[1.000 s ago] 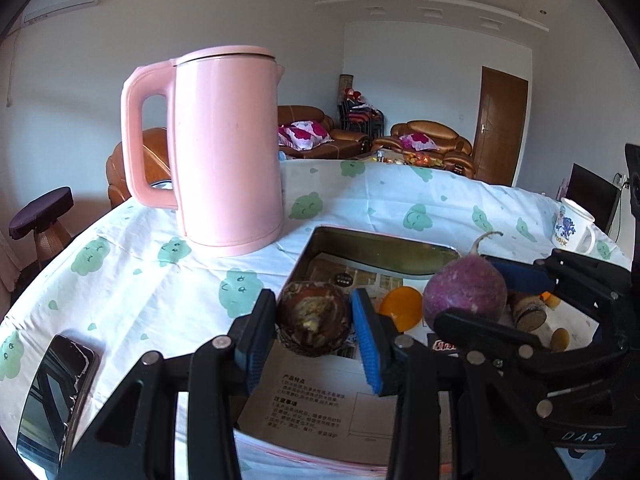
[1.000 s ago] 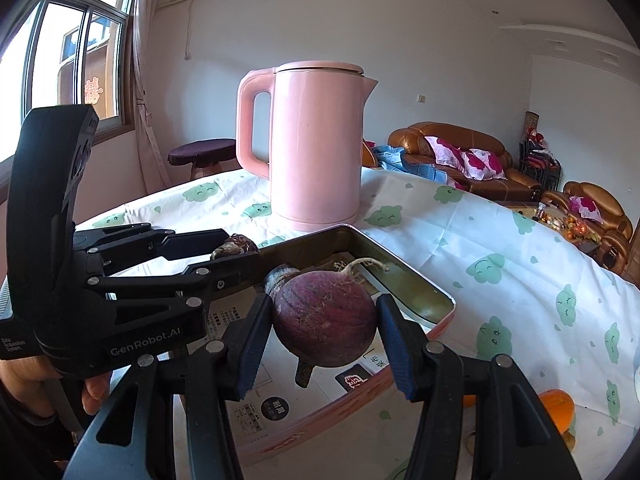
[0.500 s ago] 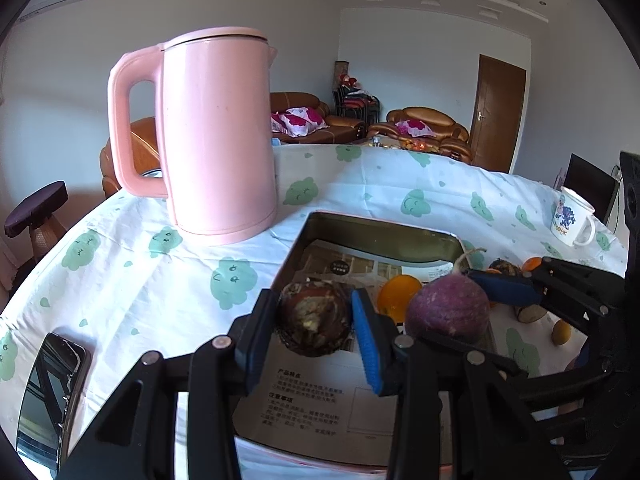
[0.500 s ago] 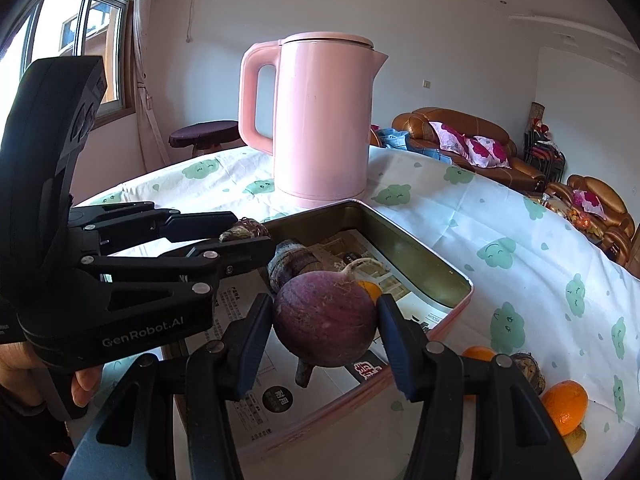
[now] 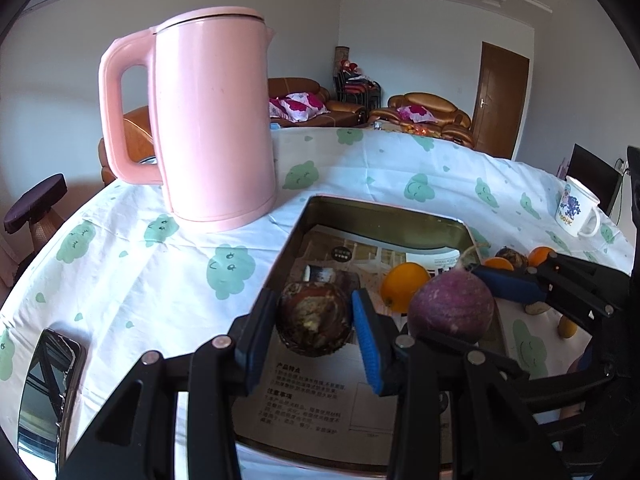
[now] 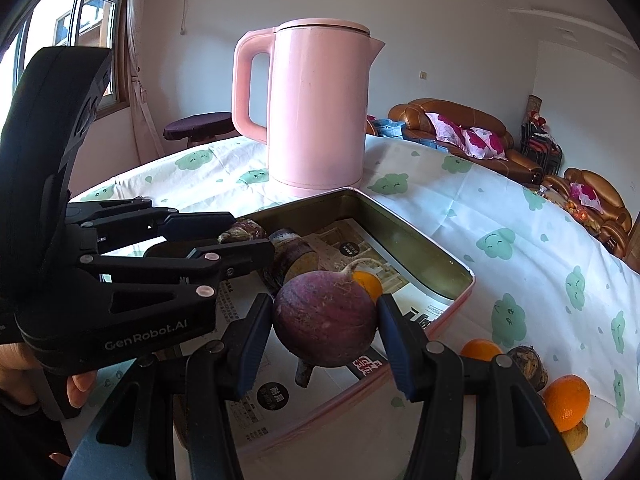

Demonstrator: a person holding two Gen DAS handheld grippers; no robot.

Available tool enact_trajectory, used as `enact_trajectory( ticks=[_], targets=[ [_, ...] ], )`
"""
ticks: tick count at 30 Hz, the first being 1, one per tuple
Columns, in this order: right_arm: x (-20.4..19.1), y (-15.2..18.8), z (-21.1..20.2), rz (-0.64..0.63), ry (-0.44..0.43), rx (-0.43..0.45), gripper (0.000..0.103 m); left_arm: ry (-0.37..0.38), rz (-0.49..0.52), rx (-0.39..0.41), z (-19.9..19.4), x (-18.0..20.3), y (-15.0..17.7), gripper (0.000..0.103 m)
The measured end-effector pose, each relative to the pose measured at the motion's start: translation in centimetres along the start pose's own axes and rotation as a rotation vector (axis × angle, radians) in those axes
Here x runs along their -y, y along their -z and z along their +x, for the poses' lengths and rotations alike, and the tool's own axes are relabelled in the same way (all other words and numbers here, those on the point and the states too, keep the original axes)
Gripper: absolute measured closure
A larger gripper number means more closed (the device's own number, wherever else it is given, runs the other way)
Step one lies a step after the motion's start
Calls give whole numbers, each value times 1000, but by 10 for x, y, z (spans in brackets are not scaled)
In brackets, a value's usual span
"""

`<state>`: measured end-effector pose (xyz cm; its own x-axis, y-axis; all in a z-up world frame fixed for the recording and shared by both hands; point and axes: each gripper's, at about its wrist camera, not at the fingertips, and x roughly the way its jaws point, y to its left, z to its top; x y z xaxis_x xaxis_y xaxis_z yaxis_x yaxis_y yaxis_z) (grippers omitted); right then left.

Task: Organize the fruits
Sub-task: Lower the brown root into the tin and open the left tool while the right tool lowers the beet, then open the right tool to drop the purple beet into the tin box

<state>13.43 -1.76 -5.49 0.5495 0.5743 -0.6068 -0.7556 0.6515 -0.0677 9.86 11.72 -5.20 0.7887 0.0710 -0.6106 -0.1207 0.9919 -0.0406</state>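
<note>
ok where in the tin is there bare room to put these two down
The tin has bare paper lining along its far wall toward the kettle, and its near end is bare too. It is crowded mid-tin, around the orange and brown chunk.

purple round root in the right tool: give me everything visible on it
The purple root is round, dull reddish-purple, matte, with faint paler scuffs and a thin pale tail curling from its far top. It is clamped between the blue pads of the right tool, one pad on each flank, and held above the paper-lined metal tin, over its right-hand rim. An orange shows just behind it. A short dark stub shows under it; whether that belongs to the root is unclear.
</note>
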Motion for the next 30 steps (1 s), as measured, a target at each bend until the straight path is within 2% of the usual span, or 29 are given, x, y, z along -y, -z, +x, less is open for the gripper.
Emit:
enact_trajectory(
  ticks=[12,14,17,19,21,23,28,30],
  targets=[
    [-4,1,4,-17,24,-26,47,-5,4,-1,3,0,1,60],
    [-4,1,4,-21,35,-29,47,-7,7,3,1,1,1,52],
    [-4,1,1,-24,43,-15,46,-11,11,20,-2,1,1,50],
    [-4,1,0,-25,50,-9,44,-15,12,36,-6,1,2,45],
    [-5,1,-2,-29,54,0,43,-45,3,62,-11,0,2,24],
    [-5,1,-4,-32,58,14,43,-54,-6,88,-16,-2,2,18],
    [0,0,-18,-4,79,64,43,-40,-54,140,-29,-7,4,15],
    [5,-1,-28,10,91,77,42,-30,-76,154,-33,-8,3,11]
  ],
)
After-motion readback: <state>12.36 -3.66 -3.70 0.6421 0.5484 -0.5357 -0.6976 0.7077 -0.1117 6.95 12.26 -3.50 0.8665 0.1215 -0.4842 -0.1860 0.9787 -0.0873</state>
